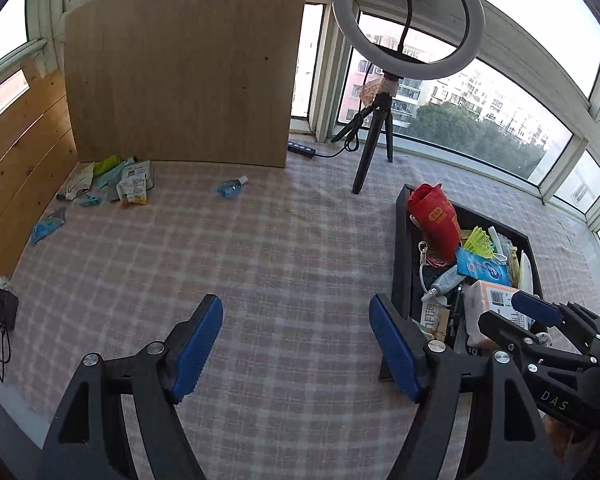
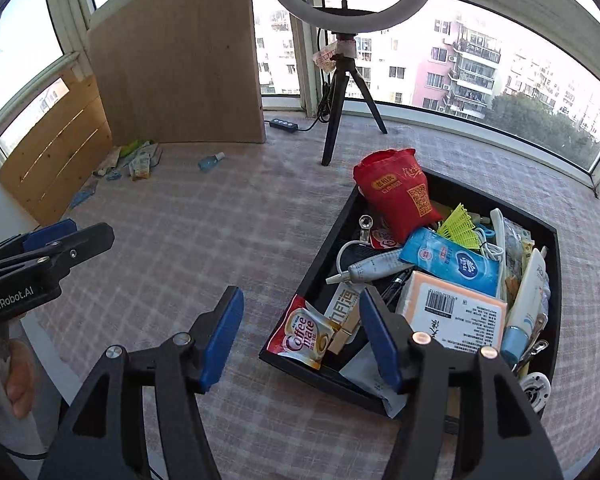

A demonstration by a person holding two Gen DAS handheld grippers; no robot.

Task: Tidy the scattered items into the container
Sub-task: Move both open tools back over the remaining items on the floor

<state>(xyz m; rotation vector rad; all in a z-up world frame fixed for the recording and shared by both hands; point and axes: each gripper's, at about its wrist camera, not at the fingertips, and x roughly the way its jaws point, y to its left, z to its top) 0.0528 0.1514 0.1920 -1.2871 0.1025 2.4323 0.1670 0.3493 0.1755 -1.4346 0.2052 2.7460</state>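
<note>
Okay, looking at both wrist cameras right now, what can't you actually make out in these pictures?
- Pile of packets by the wooden board: too small and far away in both views to tell each item.
- Bottom layer of the black tray: covered by the red pouch, blue wipes pack and other items.
- White tube: its label is cut short by the tray's contents.
- Tray's near right corner: hidden behind the right gripper's finger in the right wrist view.
</note>
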